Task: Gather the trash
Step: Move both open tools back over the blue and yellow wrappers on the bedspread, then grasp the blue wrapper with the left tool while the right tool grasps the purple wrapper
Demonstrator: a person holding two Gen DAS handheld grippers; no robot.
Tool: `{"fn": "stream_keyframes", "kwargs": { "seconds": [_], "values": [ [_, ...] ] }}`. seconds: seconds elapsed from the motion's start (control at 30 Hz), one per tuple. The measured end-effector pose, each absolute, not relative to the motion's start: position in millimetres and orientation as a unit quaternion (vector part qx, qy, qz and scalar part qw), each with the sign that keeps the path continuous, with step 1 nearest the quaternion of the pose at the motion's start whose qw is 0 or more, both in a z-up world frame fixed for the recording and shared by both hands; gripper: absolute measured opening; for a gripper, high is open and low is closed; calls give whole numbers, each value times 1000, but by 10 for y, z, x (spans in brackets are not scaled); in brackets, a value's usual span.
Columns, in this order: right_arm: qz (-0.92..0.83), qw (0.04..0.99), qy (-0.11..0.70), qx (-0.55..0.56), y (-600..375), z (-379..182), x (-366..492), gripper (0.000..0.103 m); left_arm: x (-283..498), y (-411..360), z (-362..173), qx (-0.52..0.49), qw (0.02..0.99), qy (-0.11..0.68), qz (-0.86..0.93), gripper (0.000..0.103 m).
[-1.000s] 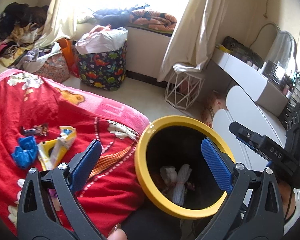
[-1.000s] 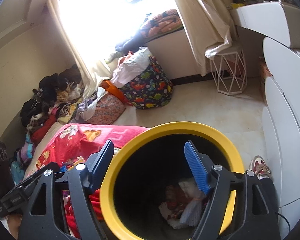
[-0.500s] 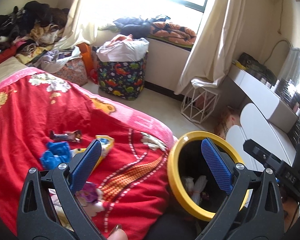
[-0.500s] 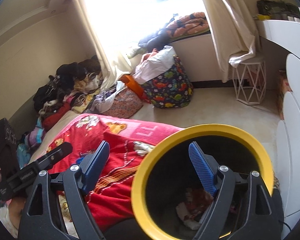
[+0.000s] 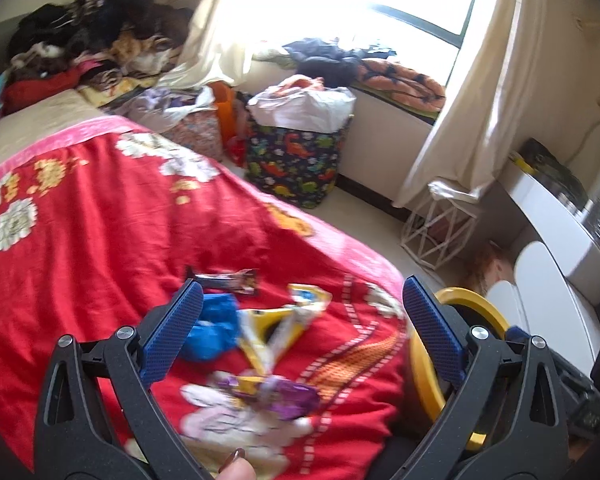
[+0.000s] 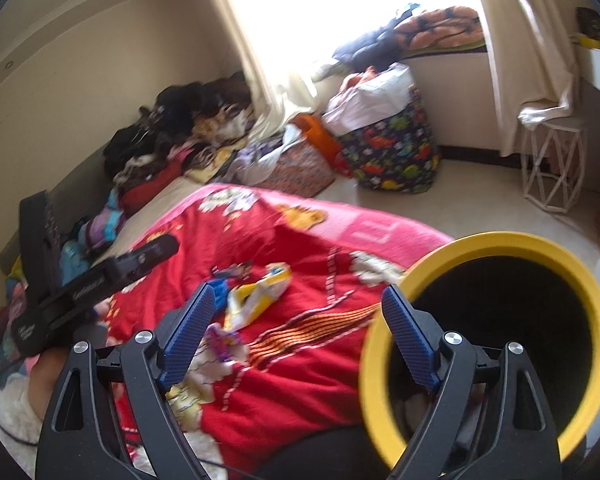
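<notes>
Near the bed's (image 5: 80, 216) foot edge, wrappers (image 5: 276, 328) lie dead ahead of the left gripper (image 5: 300, 320), jaws apart, empty; right gripper (image 6: 296, 324) opening, empty, beside the bin (image 6: 580, 280).

Ahead of the left gripper (image 5: 300, 328) the red blanket (image 5: 100, 240) lies open around the wrappers (image 5: 276, 328). To its right the yellow bin (image 5: 472, 304) stands close; the right gripper (image 6: 296, 332) faces the same bare blanket.
</notes>
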State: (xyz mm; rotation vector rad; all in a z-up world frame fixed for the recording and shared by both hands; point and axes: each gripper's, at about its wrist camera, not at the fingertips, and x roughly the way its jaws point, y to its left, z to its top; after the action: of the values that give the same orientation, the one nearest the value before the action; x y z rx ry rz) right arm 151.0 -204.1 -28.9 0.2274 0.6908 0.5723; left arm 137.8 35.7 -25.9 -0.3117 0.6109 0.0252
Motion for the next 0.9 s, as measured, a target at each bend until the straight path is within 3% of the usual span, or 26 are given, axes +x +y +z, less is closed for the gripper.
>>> {"fn": "stream_keyframes", "kwargs": {
  "seconds": [0.43,0.6,0.7,0.83,0.9],
  "values": [
    [354,844,398,52,-1095,-639,1598,83,1373,1034,-639,-208,914,343,61,92],
    [370,827,421,41,-877,-811,1653,66,1402,1079,-803,-222,903,364,51,76],
    [380,811,442,48,-821,-909,1708,48,1412,1074,-887,-231,897,374,40,67],
    [390,798,457,52,-791,-1003,1705,17,1438,1054,-974,-237,891,385,31,63],
    [392,796,459,55,-797,-1019,1683,11,1454,1047,-1014,-240,889,390,28,62]
  ]
}}
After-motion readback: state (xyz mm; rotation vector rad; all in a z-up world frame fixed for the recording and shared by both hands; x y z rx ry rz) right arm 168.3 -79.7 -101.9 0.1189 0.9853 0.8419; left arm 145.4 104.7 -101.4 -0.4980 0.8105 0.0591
